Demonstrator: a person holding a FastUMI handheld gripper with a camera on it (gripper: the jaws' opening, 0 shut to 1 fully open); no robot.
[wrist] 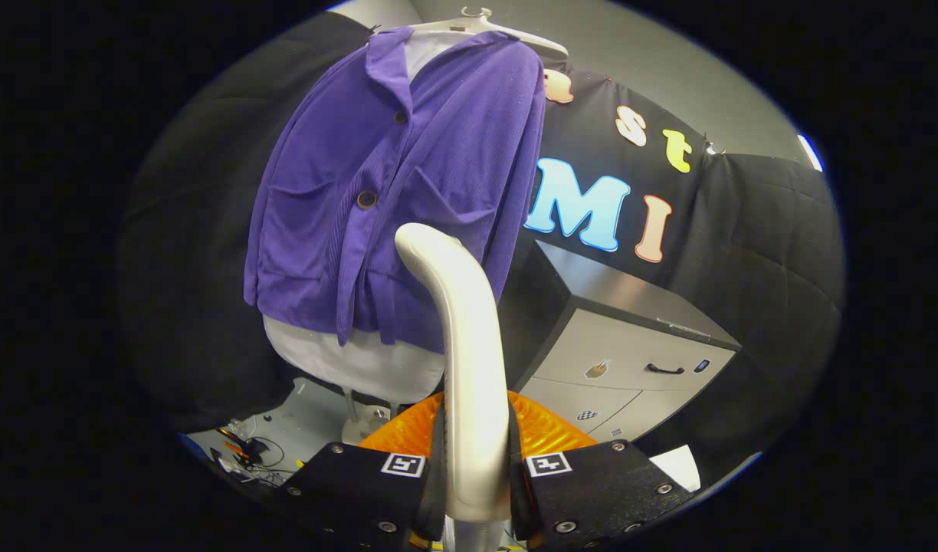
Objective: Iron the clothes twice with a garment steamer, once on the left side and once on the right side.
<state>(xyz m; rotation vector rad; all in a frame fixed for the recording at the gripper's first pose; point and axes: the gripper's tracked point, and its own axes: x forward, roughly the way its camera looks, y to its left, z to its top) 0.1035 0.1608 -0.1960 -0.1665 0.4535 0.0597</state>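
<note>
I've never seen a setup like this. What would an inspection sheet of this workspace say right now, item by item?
Surface: pale floor below the garment; no table seen.
Job's things: purple jacket on a white hanger over a pale ironing form; white steamer handle rising between the fingers, orange part of the steamer behind it.
Clutter: small tools on the floor.
Tool: tool shut on the steamer handle, both fingers pressing its sides.
Cables: thin wires by the small tools.
Surroundings: grey cabinet with a dark pull handle, black cloth wall.

Ribbed cloth jacket (pixel 408 192), glossy steamer handle (pixel 469 360)
</note>
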